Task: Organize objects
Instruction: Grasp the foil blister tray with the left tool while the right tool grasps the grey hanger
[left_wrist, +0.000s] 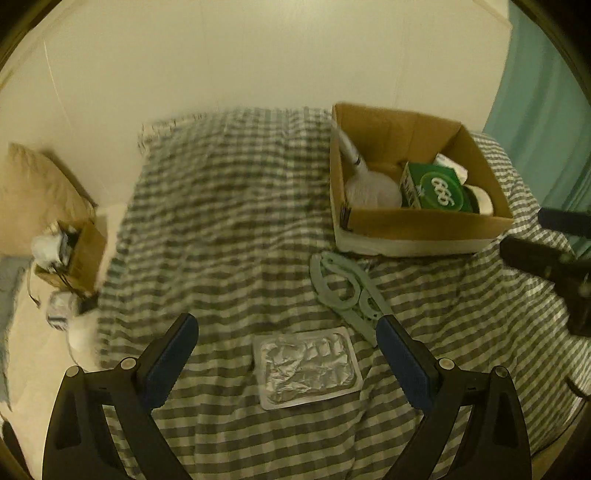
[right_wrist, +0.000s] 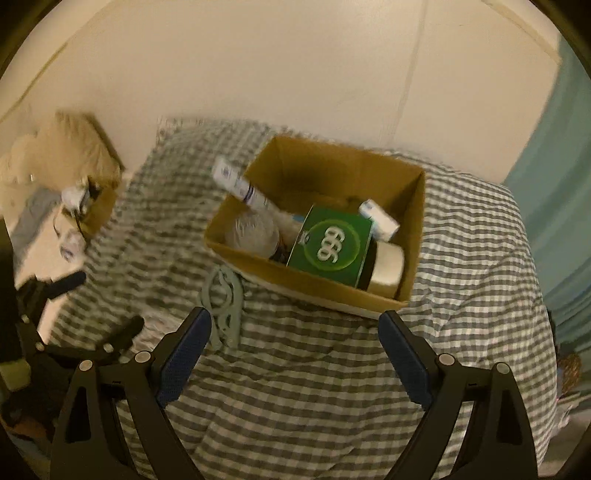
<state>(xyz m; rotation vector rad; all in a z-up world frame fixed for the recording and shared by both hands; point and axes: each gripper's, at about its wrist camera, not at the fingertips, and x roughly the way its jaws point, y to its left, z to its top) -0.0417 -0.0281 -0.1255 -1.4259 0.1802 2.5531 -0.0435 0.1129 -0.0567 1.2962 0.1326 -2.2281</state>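
The left gripper (left_wrist: 286, 343) is being held with its jaws spread wide and empty above the blister pack (left_wrist: 308, 369), which is lying flat on the checked cover (left_wrist: 229, 206) between the blue pads (left_wrist: 171, 354). The right gripper (right_wrist: 295, 343) is likewise being held agape and empty, aimed at the box (right_wrist: 314, 284), where a green carton (right_wrist: 332, 245) and a tube (right_wrist: 240, 186) are already being stored. A pale plastic tool (left_wrist: 347, 291) is lying just beside the box. The pack is thin, so one edge is probably best pinched with the pads pressed slightly into the soft cover; a flat grasp is judged likely to slip.
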